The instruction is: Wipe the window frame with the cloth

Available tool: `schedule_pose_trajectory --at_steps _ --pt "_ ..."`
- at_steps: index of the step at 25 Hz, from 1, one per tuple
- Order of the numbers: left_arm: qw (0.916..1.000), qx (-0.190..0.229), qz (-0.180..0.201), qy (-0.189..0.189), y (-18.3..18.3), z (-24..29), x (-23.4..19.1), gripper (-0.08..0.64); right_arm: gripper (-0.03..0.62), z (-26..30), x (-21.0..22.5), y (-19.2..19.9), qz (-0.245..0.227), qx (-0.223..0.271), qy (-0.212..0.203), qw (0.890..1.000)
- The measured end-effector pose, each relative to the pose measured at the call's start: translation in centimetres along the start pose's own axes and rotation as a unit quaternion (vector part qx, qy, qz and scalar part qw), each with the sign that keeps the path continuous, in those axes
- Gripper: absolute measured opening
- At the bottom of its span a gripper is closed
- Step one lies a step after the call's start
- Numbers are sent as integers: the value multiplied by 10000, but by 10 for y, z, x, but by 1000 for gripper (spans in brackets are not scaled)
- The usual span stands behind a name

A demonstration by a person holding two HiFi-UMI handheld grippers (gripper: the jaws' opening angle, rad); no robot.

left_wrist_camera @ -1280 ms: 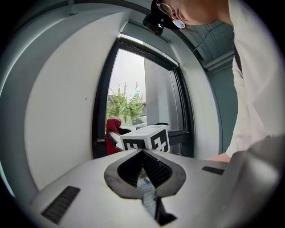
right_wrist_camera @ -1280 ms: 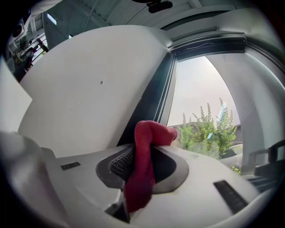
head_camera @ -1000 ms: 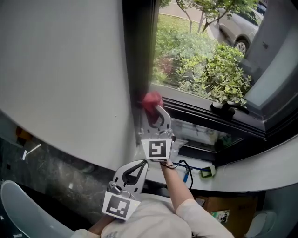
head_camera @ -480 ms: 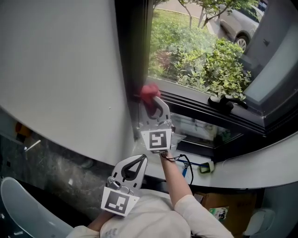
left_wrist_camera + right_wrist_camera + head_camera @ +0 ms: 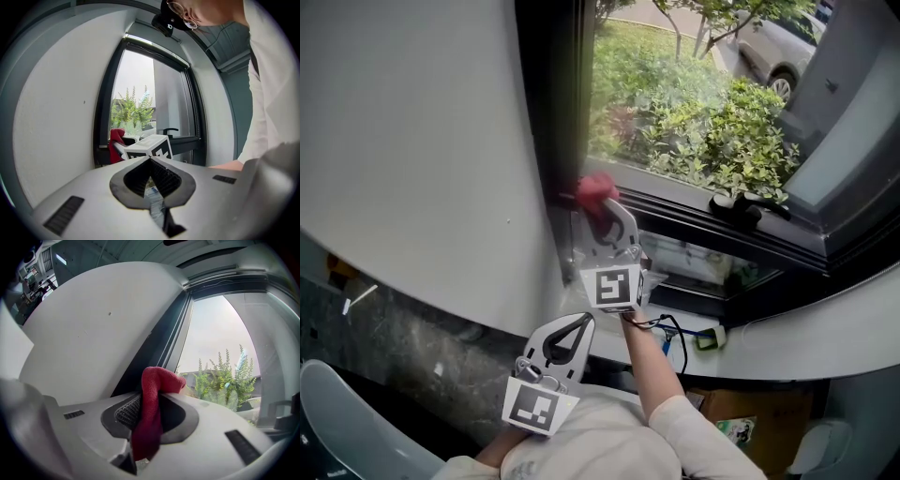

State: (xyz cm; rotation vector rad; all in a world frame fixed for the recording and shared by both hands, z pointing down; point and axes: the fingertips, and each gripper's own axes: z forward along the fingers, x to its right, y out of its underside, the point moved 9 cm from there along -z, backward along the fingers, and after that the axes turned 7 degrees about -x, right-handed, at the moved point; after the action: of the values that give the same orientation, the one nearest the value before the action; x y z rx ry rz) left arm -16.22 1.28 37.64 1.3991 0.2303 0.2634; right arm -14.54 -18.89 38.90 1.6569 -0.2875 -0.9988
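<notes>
Cloth [image 5: 597, 190]: red, soft and woven, bunched in a lump; pressed on the dark frame at the low corner of the window.
Cloth's long way: runs along the jaws toward 12 o'clock in the right gripper view [image 5: 151, 418], top end folded over toward 3 o'clock.
Right gripper [image 5: 602, 208]: pinched tight on the cloth; smooth grey with black ribbed pads [image 5: 127, 411]; points to 12 o'clock in the head view.
Window frame [image 5: 551, 131]: dark, hard and straight; stands tall at 11 o'clock from the cloth.
Wall [image 5: 412, 150]: white and smooth, at 9 o'clock from the cloth.
Left gripper [image 5: 579, 324]: jaws closed together, nothing held; at 7 o'clock from the right gripper, apart from the frame.
Window handle [image 5: 748, 208]: black, at 3 o'clock from the cloth.
Bushes [image 5: 712, 131]: green and leafy, behind the glass at 1 o'clock.
</notes>
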Motion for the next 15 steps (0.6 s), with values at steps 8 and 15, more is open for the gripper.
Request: schedule_pose_trajectory --at_steps 8,15 --pt "9999 -11 2 118 2 3 3 8 95 -9 9 7 -19 -97 140 9999" --pt "9998 38 -3 212 2 4 3 8 95 -19 17 10 -52 -172 274 9995"
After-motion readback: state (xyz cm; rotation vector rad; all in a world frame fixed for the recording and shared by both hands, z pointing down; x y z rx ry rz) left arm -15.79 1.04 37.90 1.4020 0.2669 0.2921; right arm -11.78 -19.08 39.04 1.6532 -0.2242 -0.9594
